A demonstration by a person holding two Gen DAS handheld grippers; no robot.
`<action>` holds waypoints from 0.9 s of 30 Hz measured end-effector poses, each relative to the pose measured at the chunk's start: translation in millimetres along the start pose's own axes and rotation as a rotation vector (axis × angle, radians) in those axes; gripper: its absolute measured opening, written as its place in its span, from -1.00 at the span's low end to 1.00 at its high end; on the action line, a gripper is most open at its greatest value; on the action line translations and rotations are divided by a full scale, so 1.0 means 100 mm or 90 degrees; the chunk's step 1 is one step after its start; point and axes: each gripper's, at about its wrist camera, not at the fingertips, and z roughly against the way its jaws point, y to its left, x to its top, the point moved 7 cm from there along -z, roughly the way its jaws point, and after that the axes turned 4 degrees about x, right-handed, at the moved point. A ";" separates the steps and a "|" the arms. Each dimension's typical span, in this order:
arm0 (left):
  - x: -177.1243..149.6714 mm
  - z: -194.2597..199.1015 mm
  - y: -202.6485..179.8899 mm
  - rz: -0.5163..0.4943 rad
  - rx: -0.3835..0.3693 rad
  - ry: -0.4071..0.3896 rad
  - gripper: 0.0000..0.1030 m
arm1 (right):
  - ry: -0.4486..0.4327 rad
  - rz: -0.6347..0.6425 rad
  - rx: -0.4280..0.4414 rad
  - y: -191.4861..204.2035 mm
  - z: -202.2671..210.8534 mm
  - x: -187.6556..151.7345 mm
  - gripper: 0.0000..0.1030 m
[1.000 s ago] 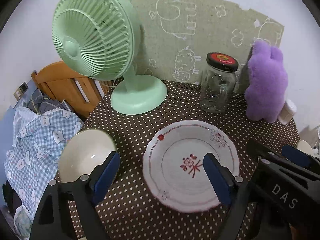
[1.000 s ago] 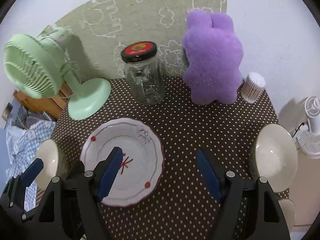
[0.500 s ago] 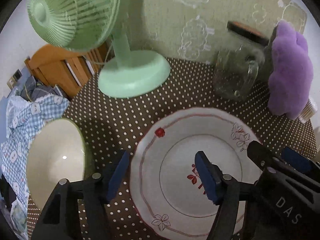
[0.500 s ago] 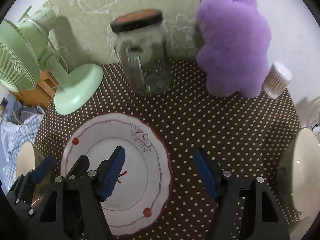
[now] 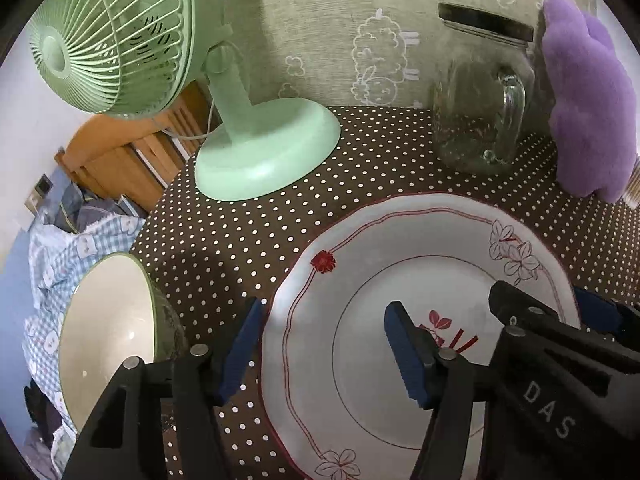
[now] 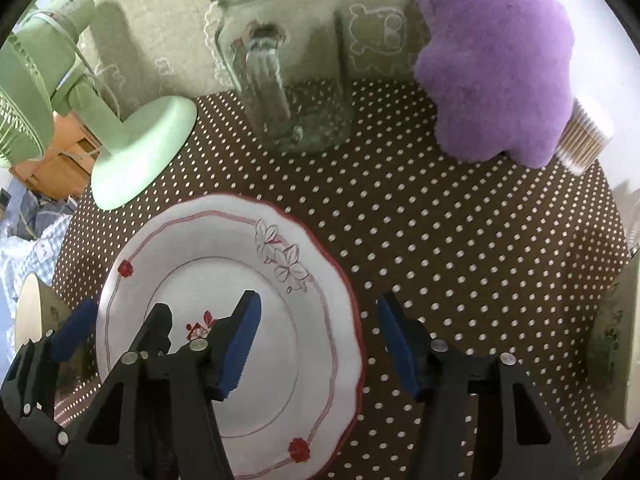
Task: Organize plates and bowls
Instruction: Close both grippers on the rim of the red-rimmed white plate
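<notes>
The table [image 5: 256, 232], draped in a brown cloth with white dots, filled most of both views. At its far left stood the green desk fan [image 5: 120, 36], its round base [image 6: 140, 152] resting on the cloth. Far right sat the purple plush toy [image 6: 492, 60], with a small container of toothpicks [image 6: 584, 140] tucked just beside it on the right. Between fan and toy, against the back wall, stood the glass jar [image 6: 288, 80] with a black lid and a handle.

The white plate [image 5: 360, 360], scalloped and rimmed in red with flower motifs, lay flat near the middle of the table, toward the near edge. A cream bowl [image 5: 104, 336] with a green outside sat at the near left edge, just beside the plate but apart from it. A second cream bowl [image 6: 628, 344] showed only partly at the far right edge of the right wrist view, well apart from the plate.

The left gripper [image 5: 324, 356] hung low over the plate's left rim, one blue pad outside the rim over the cloth and the other over the plate's well. Its jaws were closing with the rim between them, but the pads did not press on it. The right gripper [image 6: 316, 344] straddled the plate's right rim the same way, jaws closing, partly open, gripping nothing.
</notes>
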 end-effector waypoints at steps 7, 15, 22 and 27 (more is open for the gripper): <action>-0.03 0.03 -0.01 -0.016 -0.008 0.008 0.22 | 0.010 0.003 -0.013 0.09 -0.07 -0.05 0.03; -0.17 0.14 -0.07 0.006 -0.067 0.067 0.22 | 0.011 -0.016 -0.030 -0.07 0.15 -0.18 0.03; -0.26 0.21 -0.15 -0.024 -0.060 0.052 0.12 | 0.013 -0.033 -0.040 -0.21 0.22 -0.33 0.02; -0.34 0.12 -0.08 0.017 -0.097 0.080 -0.01 | 0.022 -0.053 -0.030 -0.27 0.18 -0.39 0.01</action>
